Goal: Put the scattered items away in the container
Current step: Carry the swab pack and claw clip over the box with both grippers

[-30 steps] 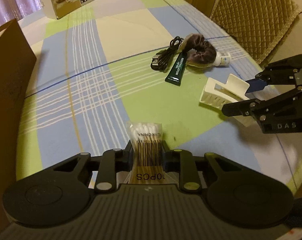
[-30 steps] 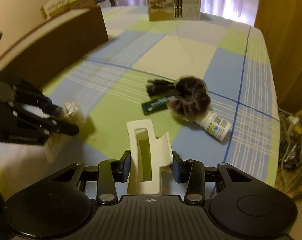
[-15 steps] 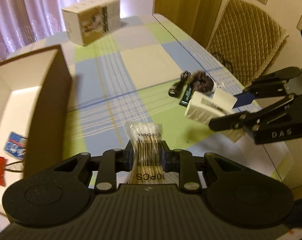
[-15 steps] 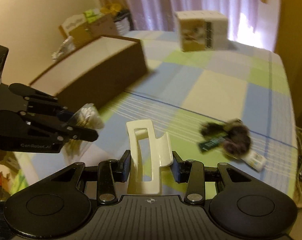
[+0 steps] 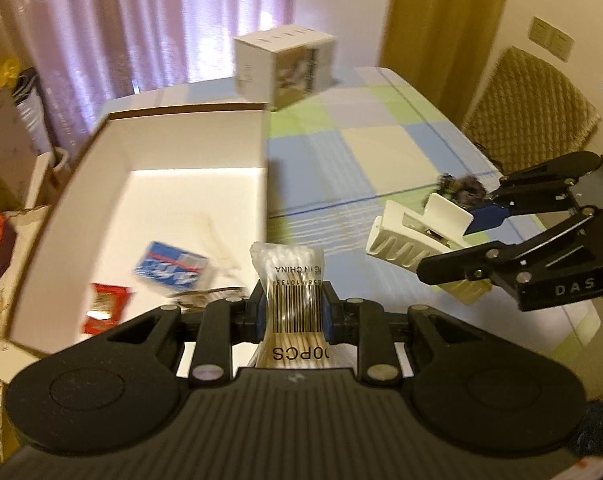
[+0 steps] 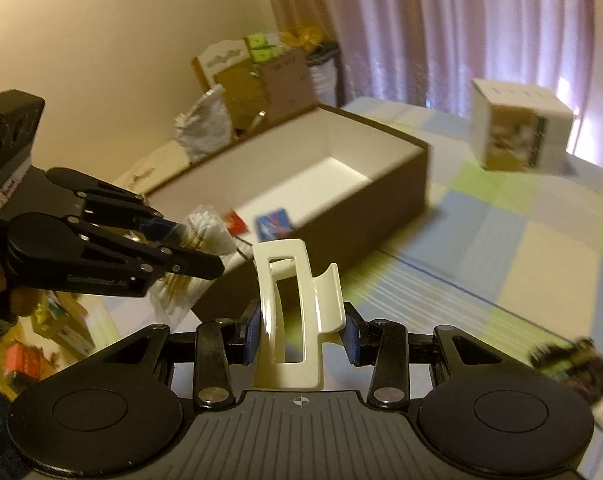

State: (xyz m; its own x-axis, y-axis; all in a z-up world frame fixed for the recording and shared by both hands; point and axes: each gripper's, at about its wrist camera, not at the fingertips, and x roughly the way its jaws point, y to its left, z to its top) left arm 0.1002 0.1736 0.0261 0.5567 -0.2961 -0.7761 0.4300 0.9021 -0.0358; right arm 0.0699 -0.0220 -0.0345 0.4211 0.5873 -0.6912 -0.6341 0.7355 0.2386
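Here, cotton-swab packet (image 5: pixel 292 280) clamped between left fingers (image 5: pixel 261 312); hair claw (image 6: pixel 293 312) between right fingers (image 6: pixel 351 340).

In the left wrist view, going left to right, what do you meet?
Red packet → blue packet → cotton swab pack in the left gripper → white hair clip → right gripper.
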